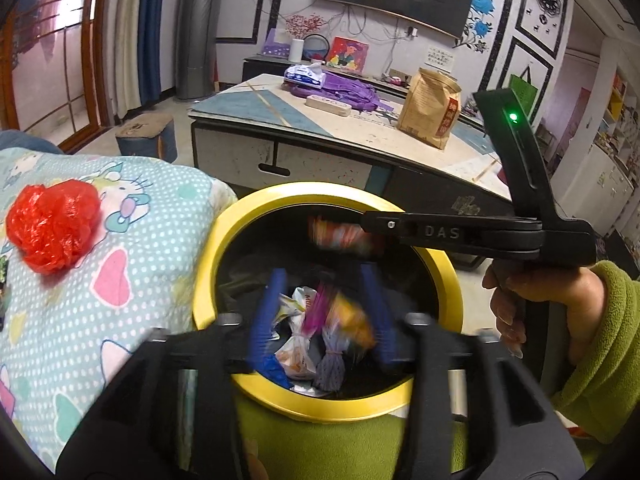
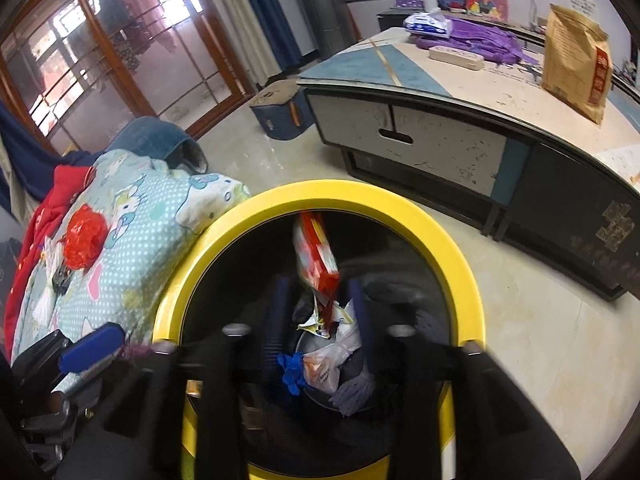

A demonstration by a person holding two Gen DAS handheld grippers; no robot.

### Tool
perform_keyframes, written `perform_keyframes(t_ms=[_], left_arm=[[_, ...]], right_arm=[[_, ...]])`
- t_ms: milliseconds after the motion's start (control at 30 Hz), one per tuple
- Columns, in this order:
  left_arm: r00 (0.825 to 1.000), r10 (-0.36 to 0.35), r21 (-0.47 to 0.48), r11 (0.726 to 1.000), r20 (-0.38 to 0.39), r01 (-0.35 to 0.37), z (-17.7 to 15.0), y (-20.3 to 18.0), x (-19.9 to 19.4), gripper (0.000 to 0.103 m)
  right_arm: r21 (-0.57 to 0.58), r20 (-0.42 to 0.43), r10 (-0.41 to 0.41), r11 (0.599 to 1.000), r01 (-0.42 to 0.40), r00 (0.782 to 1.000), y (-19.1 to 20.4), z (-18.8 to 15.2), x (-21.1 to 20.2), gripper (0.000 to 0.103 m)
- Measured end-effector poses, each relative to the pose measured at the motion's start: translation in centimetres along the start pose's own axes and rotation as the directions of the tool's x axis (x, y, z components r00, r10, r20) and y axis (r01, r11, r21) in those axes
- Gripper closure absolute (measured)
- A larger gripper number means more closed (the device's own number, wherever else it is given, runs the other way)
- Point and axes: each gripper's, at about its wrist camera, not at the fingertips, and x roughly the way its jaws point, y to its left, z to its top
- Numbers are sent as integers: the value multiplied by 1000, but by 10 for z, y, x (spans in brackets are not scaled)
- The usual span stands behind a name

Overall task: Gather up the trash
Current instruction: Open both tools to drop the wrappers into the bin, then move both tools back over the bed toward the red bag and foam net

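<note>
Our left jaws point(image 1: 320, 304) stand parted over the mouth of the yellow-rimmed bin point(image 1: 224, 232), and a blurred pink and orange wrapper point(image 1: 344, 316) sits between the blue pads, seemingly dropping free rather than pinched. Our right jaws point(image 2: 320, 312) are parted too, above the same bin; a red and white packet point(image 2: 316, 252) hangs just ahead of the tips, tilted, and we judge it released and falling, though the blur leaves that uncertain. Below both, the bin already holds trash: a white snack bag point(image 2: 324, 368), a blue glove point(image 2: 290, 368) and a purplish bundle point(image 2: 352, 396).

Beside the bin, the patterned blanket point(image 1: 120, 264) presses against its rim, and a crumpled red plastic bag point(image 1: 52, 224) lies on it, well apart from either jaws. We take that as the next piece to collect. Smaller dark scraps near it are too unclear to name. So the task looks partly done: several pieces binned, at least one left
</note>
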Motion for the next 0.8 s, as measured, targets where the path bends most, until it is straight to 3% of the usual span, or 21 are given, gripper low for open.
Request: perform_keyframes(t_ms=[100, 167, 267, 633, 800], left_arm=[[1000, 0, -37, 999, 6, 1, 0, 8, -5, 46], [1000, 0, -60, 998, 15, 1, 1, 11, -9, 27], [999, 0, -81, 997, 36, 3, 2, 15, -17, 13], [995, 61, -83, 995, 77, -54, 2, 21, -40, 11], [989, 102, -96, 991, 105, -92, 3, 29, -55, 11]], right_arm=[[2, 11, -6, 1000, 6, 1000, -1, 1, -2, 63], [-5, 25, -9, 1000, 9, 1000, 1, 2, -6, 60], [-21, 51, -9, 1000, 10, 999, 6, 4, -12, 55], [-75, 120, 24, 997, -15, 992, 30, 7, -33, 42], [-106, 136, 51, 994, -37, 989, 44, 7, -40, 41]])
